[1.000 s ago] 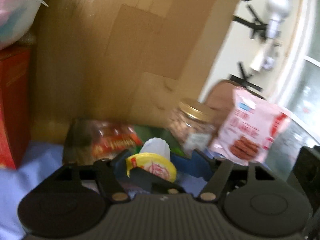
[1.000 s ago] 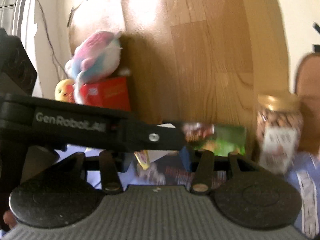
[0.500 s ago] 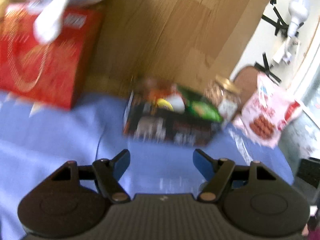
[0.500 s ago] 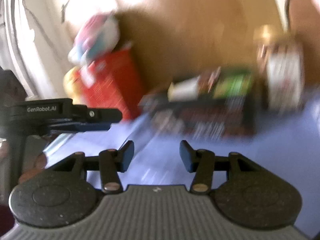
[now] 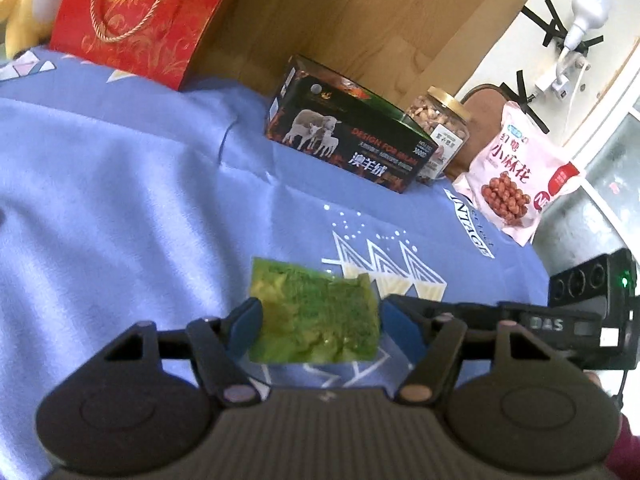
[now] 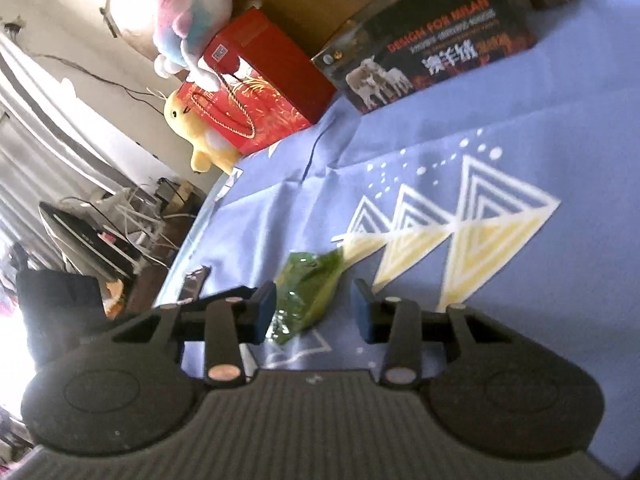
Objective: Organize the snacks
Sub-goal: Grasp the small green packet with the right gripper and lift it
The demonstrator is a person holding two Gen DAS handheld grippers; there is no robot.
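Green packet (image 5: 316, 316) lies flat on blue cloth (image 5: 120, 200), between left gripper (image 5: 320, 326) fingers, jaws wide, nothing gripped. Right gripper (image 6: 314, 312) also open around it. Black box (image 5: 348, 140) at far edge.

Left gripper (image 5: 320, 322), jaws apart, a green snack packet (image 5: 314, 316) between them, lying on the blue cloth (image 5: 120, 200); black carton printed with sheep (image 5: 348, 146) at 12 o'clock; nut jar with gold lid (image 5: 442, 128) just behind it; pink snack bag (image 5: 516, 176) at 2 o'clock; red gift bag (image 5: 140, 16) at 11 o'clock; right gripper (image 5: 500, 326) at 3 o'clock.
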